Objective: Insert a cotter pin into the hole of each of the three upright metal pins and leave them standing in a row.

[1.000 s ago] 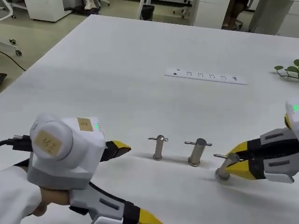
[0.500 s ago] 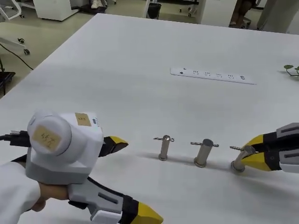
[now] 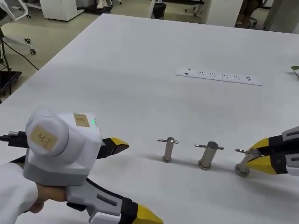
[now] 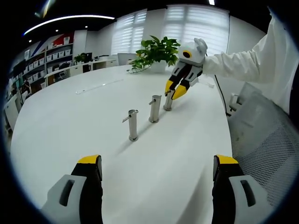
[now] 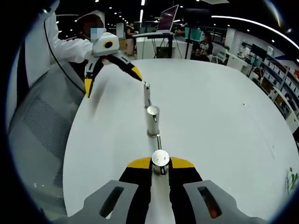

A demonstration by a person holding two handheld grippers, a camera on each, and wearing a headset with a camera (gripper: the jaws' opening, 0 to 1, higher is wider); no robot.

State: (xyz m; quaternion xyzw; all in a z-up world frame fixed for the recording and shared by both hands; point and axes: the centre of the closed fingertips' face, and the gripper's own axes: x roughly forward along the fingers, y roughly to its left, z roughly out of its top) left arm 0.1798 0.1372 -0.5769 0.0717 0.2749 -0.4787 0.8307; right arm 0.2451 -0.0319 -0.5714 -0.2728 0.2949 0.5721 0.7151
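Right gripper view: my right gripper (image 5: 160,164) has its jaws clenched on the nearest metal pin (image 5: 160,157), I judge to steady it upright on the desk (image 5: 210,102). Its cotter pin (image 5: 159,140) pokes out just ahead of the jaws. Beyond them the middle pin (image 5: 153,120) and far pin (image 5: 146,94) stand in line. Farthest off, my left gripper (image 5: 112,83) hovers with jaws spread, holding nothing.

No writing can be read anywhere: the two tan stickers (image 3: 44,139) on the left gripper (image 3: 134,181) carry dark marks too blurred to make out, and the power strip (image 3: 217,77) shows small dark spots but no legible print.
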